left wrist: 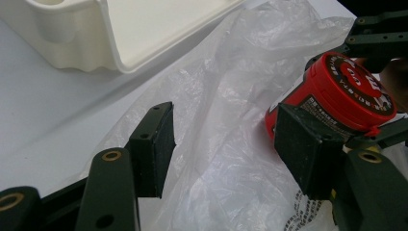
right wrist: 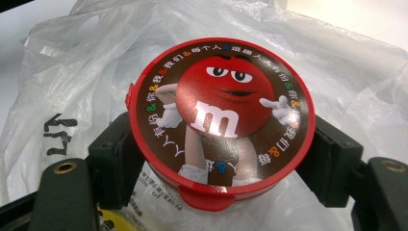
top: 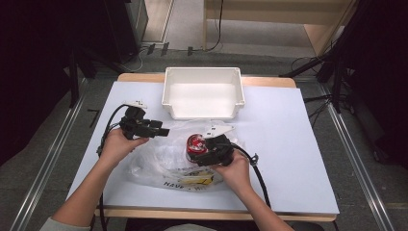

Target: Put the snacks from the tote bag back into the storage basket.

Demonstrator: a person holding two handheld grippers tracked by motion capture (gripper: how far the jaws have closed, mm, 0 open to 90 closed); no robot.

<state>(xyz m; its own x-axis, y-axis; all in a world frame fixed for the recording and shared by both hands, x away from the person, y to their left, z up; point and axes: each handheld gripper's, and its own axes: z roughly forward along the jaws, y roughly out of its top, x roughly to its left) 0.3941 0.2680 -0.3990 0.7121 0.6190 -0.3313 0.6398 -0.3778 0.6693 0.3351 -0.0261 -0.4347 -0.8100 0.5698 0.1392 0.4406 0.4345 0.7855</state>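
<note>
Right gripper (top: pixel 208 155): jaws clamped on the sides of the red candy tub (top: pixel 196 143), one pad on each flank, lid facing up and tilted toward the camera in the right gripper view.
Red candy tub (right wrist: pixel 221 120): round, red rim, cartoon character on the lid; held over the clear plastic bag (top: pixel 163 161), near the middle of the bench (top: pixel 288 144).
Left gripper (top: pixel 156 129): jaws spread wide, gripping nothing; hovering left of the tub, pointing right toward it.
Left gripper view: bag plastic lying between the two pads, tub (left wrist: pixel 332 96) just beyond the right pad.
Clear plastic bag (left wrist: pixel 226 120): crumpled, spread flat on the bench, black print and something yellow showing at its near edge.
White bin (top: pixel 203 92): at the far middle of the bench, just beyond the bag's far edge.
Hands: left hand (top: pixel 118 144) and right hand (top: pixel 236 168) each wrapped around a gripper body.
</note>
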